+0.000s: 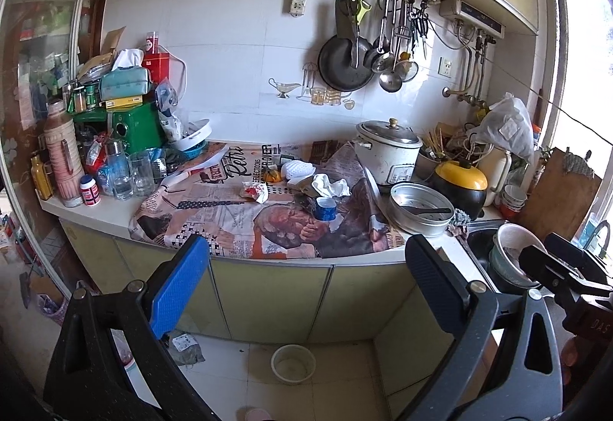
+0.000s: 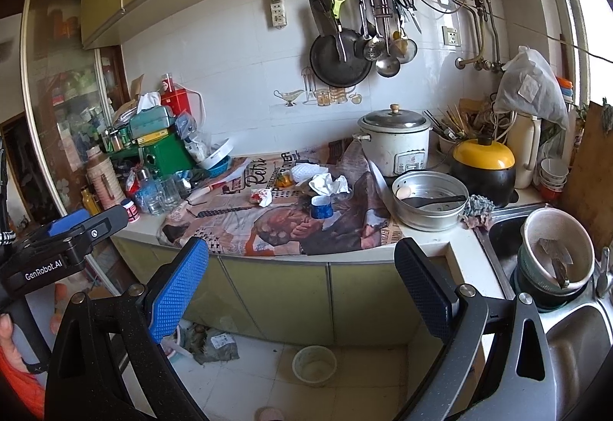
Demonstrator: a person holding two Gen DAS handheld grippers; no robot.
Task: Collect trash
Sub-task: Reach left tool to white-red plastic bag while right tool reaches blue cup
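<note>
Crumpled white tissue [image 1: 331,186] and a crushed red-and-white wrapper [image 1: 254,191] lie mid-tabletop on glossy printed newspaper [image 1: 245,225], just behind a small blue paper cup [image 1: 325,209]. At the tabletop's right end a perforated steel steamer pan [image 2: 429,204] holds an egg and a black spatula. The left gripper [image 1: 306,283] and right gripper [image 2: 302,286] hang wide open before the front edge.

Ahead of you a white rice cooker [image 1: 387,152] on the bench [image 1: 95,214], yellow-lidded black pot [image 1: 461,183] beside it, black pan [image 1: 345,64] hanging on your wall, green box [image 1: 140,125] far left.
</note>
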